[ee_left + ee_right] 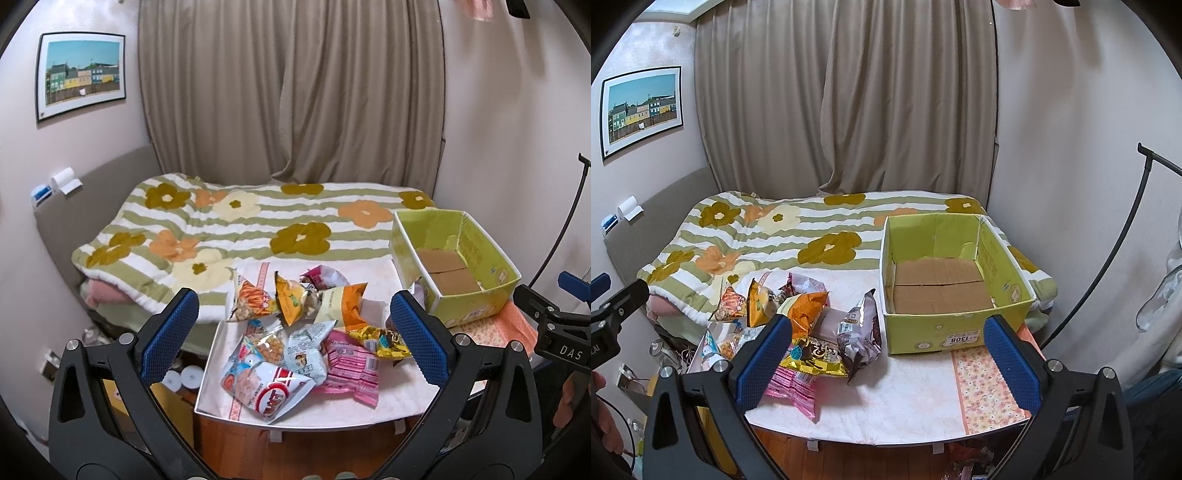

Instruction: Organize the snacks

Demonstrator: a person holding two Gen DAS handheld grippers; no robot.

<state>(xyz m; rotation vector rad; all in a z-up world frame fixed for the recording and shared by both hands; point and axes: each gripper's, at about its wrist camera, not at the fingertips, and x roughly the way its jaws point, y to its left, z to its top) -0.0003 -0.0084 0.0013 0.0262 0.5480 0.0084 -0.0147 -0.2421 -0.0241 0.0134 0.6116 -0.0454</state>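
Note:
Several snack bags (295, 332) lie in a loose pile on the left part of a small white-clothed table (332, 410); the pile also shows in the right wrist view (798, 332). A purple-brown bag (860, 332) stands beside an empty green cardboard box (945, 277), which sits at the table's right end (454, 258). My left gripper (295, 336) is open and empty, held above the near edge of the pile. My right gripper (890, 350) is open and empty, above the table in front of the box.
A bed with a flowered striped blanket (240, 221) lies just behind the table. Curtains (288, 92) hang behind it. A black stand pole (1108, 258) rises at the right. Wooden floor (868, 461) shows below the table's near edge. Jars (184, 376) sit low at left.

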